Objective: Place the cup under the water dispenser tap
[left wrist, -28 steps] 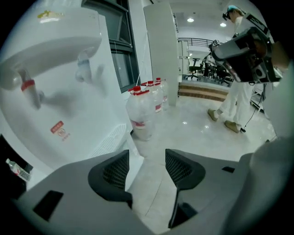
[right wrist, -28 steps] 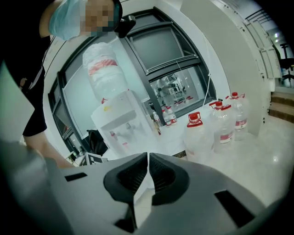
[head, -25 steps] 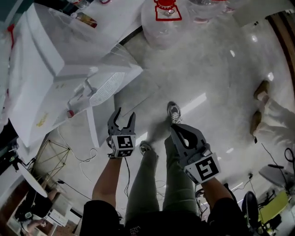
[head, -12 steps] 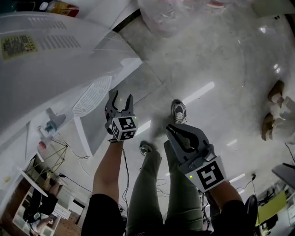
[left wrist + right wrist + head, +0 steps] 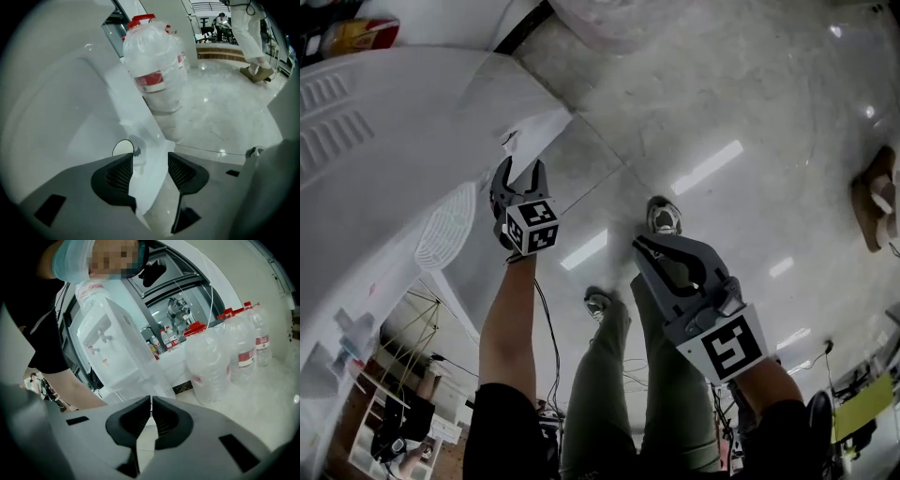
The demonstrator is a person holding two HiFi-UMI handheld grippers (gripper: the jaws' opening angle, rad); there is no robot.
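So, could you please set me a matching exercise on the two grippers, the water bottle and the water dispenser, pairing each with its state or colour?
Things:
1. left gripper
2. right gripper
3. water bottle
4. water dispenser

States or colours:
A. mostly white
B. jaws together, holding nothing
C. clear, with a red cap
D. jaws apart, gripping nothing

Pairs: 1-D; 2-B; 3-C; 4-A
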